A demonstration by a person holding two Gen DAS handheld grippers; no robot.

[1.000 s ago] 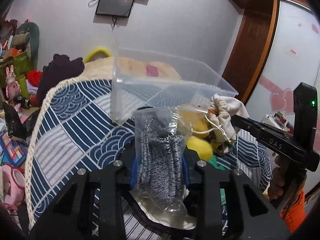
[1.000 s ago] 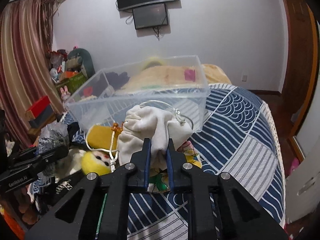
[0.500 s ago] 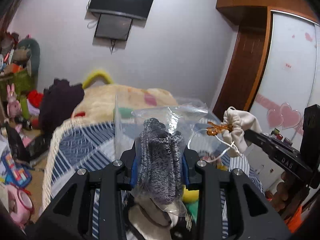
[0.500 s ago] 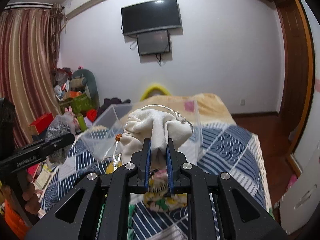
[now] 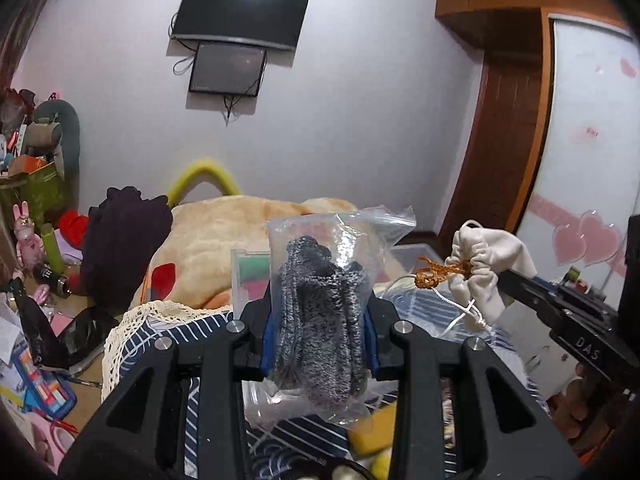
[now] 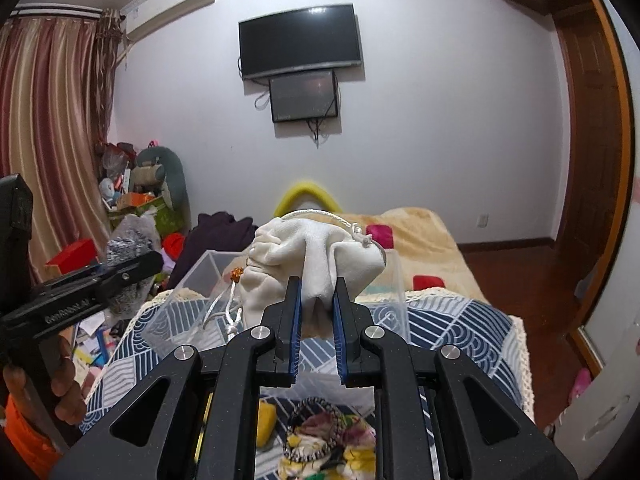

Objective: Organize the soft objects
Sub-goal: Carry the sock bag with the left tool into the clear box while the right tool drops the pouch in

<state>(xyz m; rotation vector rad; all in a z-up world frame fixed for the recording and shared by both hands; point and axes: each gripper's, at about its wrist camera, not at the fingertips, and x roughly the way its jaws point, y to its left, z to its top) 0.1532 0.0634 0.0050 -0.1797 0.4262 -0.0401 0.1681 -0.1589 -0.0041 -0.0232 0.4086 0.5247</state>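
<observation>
Bedroom, over clear bin (image 6: 200,280) — L gripper (image 5: 319,332) clamps bagged knit (image 5: 320,320) (grey), R gripper (image 6: 316,316) pinches pouch (image 6: 312,256).

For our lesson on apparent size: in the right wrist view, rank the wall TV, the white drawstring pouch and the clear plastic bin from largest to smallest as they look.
1. Clear plastic bin, though partly hidden.
2-3. White drawstring pouch and wall TV look alike; the pouch, clamped in the right gripper, is much nearer the camera.
</observation>
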